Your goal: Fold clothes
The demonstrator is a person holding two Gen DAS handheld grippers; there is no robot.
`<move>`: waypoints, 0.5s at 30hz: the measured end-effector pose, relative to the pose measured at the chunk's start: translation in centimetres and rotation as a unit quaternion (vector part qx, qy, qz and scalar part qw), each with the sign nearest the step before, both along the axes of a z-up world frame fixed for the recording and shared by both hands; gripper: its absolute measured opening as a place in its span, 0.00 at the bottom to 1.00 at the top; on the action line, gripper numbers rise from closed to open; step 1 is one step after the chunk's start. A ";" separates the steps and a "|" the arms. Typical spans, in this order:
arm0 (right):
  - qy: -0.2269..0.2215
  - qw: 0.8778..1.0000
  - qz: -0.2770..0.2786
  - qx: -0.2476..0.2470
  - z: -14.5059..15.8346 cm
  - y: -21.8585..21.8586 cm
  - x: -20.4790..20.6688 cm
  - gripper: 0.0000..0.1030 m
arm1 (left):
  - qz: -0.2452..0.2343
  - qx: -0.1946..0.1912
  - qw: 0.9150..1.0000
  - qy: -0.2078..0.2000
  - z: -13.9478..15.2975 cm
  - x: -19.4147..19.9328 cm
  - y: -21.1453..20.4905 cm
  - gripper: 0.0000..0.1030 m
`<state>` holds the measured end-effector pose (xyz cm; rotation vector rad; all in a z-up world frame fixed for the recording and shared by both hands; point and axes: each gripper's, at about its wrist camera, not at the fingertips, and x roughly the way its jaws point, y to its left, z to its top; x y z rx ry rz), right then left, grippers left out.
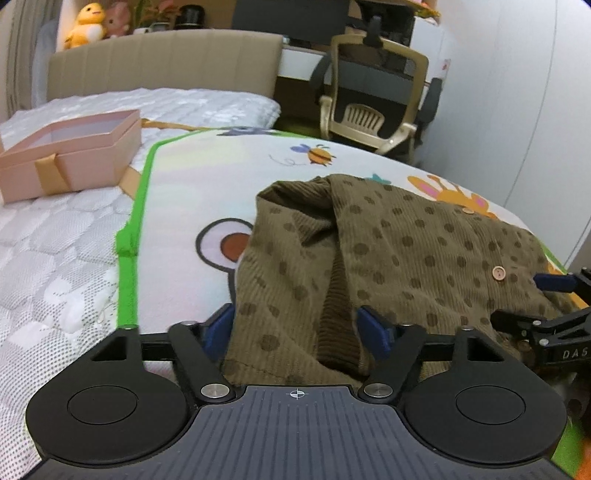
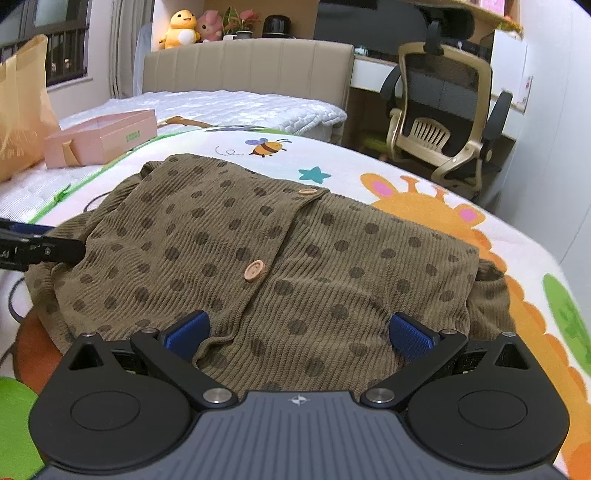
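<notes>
A brown corduroy cardigan (image 1: 388,240) with dark dots and wooden buttons (image 2: 255,270) lies on a cartoon-print play mat (image 1: 192,184) on the bed. My left gripper (image 1: 297,326) straddles the garment's near left edge, its blue pads (image 1: 373,330) on either side of a bunched fold, jaws partly apart and not clamped. My right gripper (image 2: 299,334) stands wide open over the near hem of the cardigan (image 2: 280,240), cloth lying between its fingers. Each gripper shows at the other view's edge: the right gripper (image 1: 554,295) at the right, the left gripper (image 2: 37,247) at the left.
A pink gift box (image 1: 70,155) sits on the white mattress (image 1: 55,258) to the left. An office chair (image 2: 443,122) stands beyond the bed's right side. A beige headboard (image 2: 247,66) with plush toys (image 2: 181,29) is at the back, and a yellow bag (image 2: 22,110) at far left.
</notes>
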<state>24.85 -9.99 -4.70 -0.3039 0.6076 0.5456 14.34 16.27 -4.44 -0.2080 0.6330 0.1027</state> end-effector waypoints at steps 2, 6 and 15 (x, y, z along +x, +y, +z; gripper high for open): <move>-0.019 1.000 -0.002 -0.015 0.0 0.5 -0.5 1.00 | -0.007 -0.009 1.000 -0.003 0.0 0.4 0.0 0.51; -0.076 0.995 0.015 -0.056 0.6 1.5 -2.4 1.00 | -0.021 -0.037 0.999 -0.006 0.3 0.9 0.0 0.22; -0.082 0.974 0.211 -0.001 3.6 7.1 -8.7 1.00 | -0.030 -0.164 0.986 -0.008 1.9 1.4 3.4 0.17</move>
